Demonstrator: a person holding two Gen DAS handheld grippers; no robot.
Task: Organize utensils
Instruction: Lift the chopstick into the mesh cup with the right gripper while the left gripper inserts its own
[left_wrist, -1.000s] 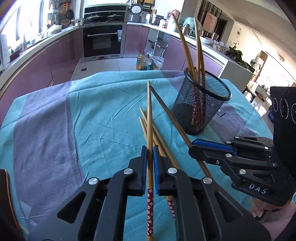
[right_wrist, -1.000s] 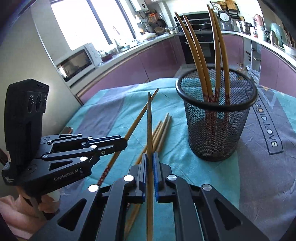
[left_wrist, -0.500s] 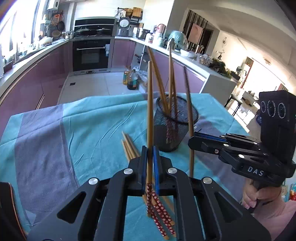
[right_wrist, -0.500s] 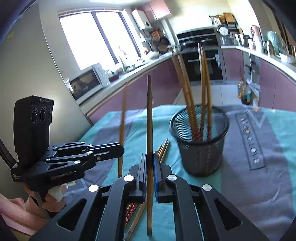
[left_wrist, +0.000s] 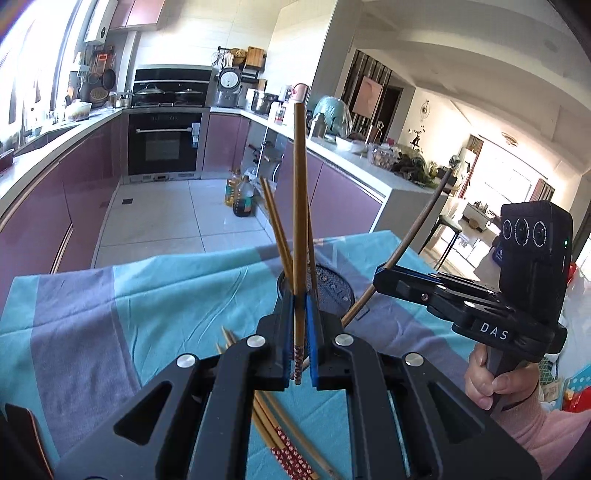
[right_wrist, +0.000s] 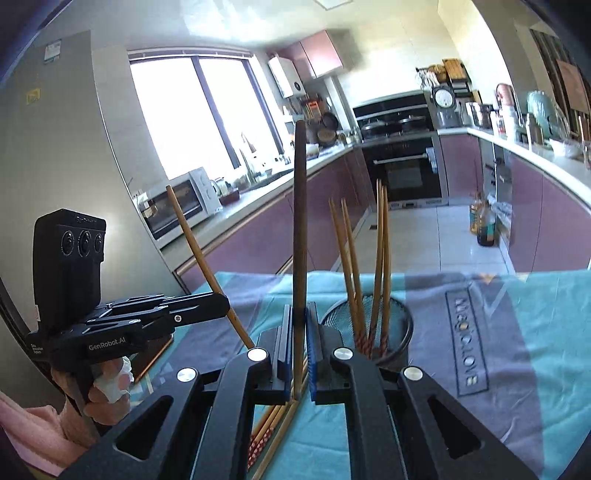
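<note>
My left gripper is shut on a wooden chopstick and holds it upright above the table, just in front of the black mesh cup. My right gripper is shut on another chopstick, also upright, left of the mesh cup. The cup holds several chopsticks standing in it. Several more chopsticks lie on the cloth under the grippers. Each gripper shows in the other's view: the right one with its chopstick, the left one with its own.
The table has a teal and grey cloth. A dark object sits at the near left edge. Kitchen counters and an oven stand behind the table.
Both grippers have lifted their chopsticks off the cloth and tilted them upright, rising above the table and drawing closer to the mesh cup.
</note>
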